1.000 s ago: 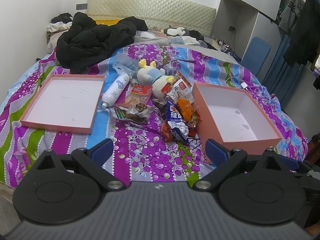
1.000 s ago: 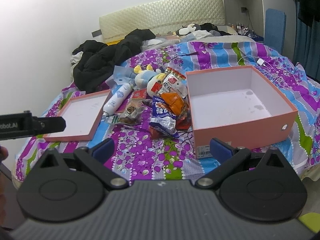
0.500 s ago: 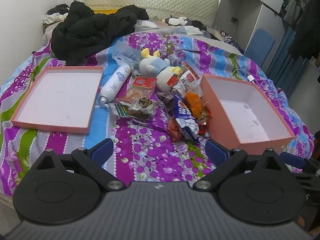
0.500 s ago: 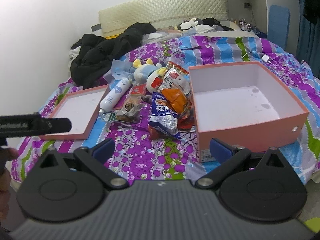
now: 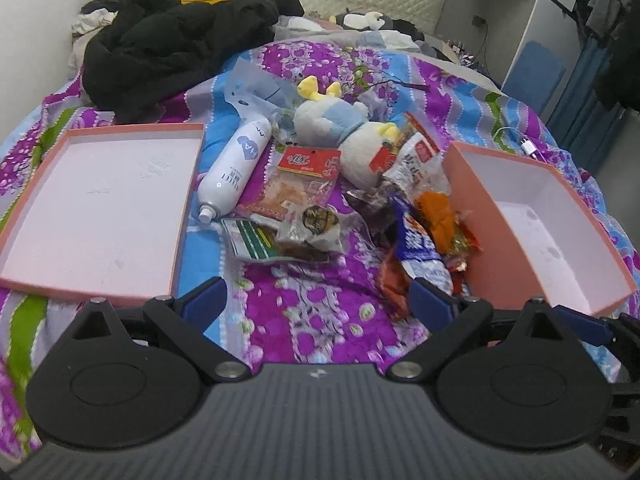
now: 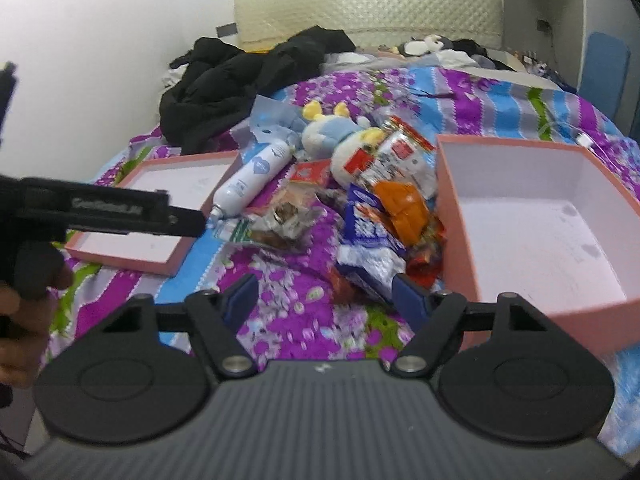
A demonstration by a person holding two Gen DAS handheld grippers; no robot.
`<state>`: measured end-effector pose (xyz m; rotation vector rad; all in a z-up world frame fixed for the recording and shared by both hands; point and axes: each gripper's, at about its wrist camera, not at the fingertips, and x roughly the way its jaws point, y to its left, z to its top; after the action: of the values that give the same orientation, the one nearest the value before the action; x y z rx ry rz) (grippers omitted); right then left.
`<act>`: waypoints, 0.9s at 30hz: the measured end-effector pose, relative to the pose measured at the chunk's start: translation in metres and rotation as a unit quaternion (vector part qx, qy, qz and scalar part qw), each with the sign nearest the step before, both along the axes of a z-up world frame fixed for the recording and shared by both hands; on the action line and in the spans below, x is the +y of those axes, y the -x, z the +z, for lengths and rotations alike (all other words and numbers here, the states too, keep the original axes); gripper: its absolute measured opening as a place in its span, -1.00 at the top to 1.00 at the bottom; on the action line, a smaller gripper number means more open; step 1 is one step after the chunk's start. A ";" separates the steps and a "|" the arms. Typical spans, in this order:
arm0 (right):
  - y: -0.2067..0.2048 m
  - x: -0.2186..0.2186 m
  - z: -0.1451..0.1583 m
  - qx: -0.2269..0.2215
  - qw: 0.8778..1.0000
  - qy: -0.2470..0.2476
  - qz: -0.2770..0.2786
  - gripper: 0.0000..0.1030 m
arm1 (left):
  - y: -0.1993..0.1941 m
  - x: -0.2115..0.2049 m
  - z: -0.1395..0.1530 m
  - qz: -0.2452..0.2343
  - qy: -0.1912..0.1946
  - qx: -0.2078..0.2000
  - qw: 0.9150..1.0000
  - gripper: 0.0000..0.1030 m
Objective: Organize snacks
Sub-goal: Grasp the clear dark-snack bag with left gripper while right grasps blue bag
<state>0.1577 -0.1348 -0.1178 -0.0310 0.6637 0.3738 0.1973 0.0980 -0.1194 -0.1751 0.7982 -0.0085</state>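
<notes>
Your right gripper (image 6: 320,300): closing, nothing inside | left gripper (image 5: 316,300): spread, empty | snack pile (image 5: 416,232) ahead, blue bag (image 6: 368,236) lengthwise toward you | two pink boxes: shallow one (image 5: 100,204) left, deep one (image 5: 532,216) right | one bottle (image 5: 236,164)

Both claws nearer snack pile (image 5: 360,216); right claw (image 6: 324,300) closing, empty.

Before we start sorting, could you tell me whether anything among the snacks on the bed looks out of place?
Yes: a plush toy and a white spray bottle lie in the snack pile between the shallow pink lid and the deep pink box. Neither is a snack. Both containers hold nothing.
</notes>
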 end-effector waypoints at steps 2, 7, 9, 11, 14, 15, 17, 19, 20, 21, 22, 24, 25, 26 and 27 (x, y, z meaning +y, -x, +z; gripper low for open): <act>-0.014 0.009 -0.007 0.000 1.000 0.008 0.002 -0.47 | -0.020 0.008 -0.009 0.000 0.004 0.001 1.000 -0.91; -0.052 0.025 -0.031 -0.005 0.999 0.039 -0.011 -0.47 | -0.070 0.022 -0.033 -0.012 0.027 0.009 1.000 -0.91; -0.070 0.026 -0.042 0.005 0.999 0.045 -0.024 -0.47 | -0.090 0.024 -0.045 -0.018 0.031 0.018 0.999 -0.91; -0.087 0.026 -0.052 0.018 0.999 0.040 -0.033 -0.47 | -0.110 0.024 -0.058 -0.028 0.036 0.026 0.999 -0.91; -0.108 0.026 -0.067 0.025 0.997 0.049 -0.058 -0.47 | -0.135 0.021 -0.078 -0.050 0.036 0.039 0.997 -0.91; -0.115 0.026 -0.071 0.032 0.996 0.048 -0.064 -0.47 | -0.145 0.020 -0.086 -0.058 0.038 0.044 0.997 -0.91; -0.127 0.024 -0.079 0.042 0.996 0.044 -0.071 -0.47 | -0.158 0.019 -0.097 -0.061 0.034 0.050 0.996 -0.91; -0.136 0.025 -0.087 0.047 0.995 0.050 -0.076 -0.47 | -0.169 0.015 -0.107 -0.067 0.028 0.057 0.996 -0.91; -0.140 0.025 -0.092 0.051 0.994 0.053 -0.081 -0.47 | -0.173 0.014 -0.112 -0.069 0.026 0.059 0.996 -0.91; -0.146 0.025 -0.097 0.060 0.993 0.054 -0.085 -0.47 | -0.178 0.013 -0.116 -0.071 0.025 0.062 0.995 -0.91; -0.150 0.024 -0.100 0.068 0.993 0.051 -0.087 -0.47 | -0.181 0.013 -0.120 -0.073 0.026 0.063 0.995 -0.92; -0.157 0.024 -0.108 0.080 0.991 0.050 -0.090 -0.52 | -0.190 0.012 -0.128 -0.072 0.021 0.065 0.995 -0.92; -0.159 0.025 -0.112 0.085 0.991 0.053 -0.093 -0.55 | -0.193 0.012 -0.131 -0.073 0.020 0.069 0.995 -0.91; -0.163 0.025 -0.115 0.093 0.990 0.052 -0.096 -0.55 | -0.195 0.012 -0.135 -0.077 0.024 0.071 0.994 -0.91; -0.166 0.024 -0.119 0.101 0.989 0.048 -0.098 -0.57 | -0.197 0.012 -0.138 -0.080 0.029 0.073 0.994 -0.91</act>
<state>0.3239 -0.1108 -0.2366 -0.0193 0.8776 0.1549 0.3946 0.1098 -0.2570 -0.1678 0.9565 -0.1719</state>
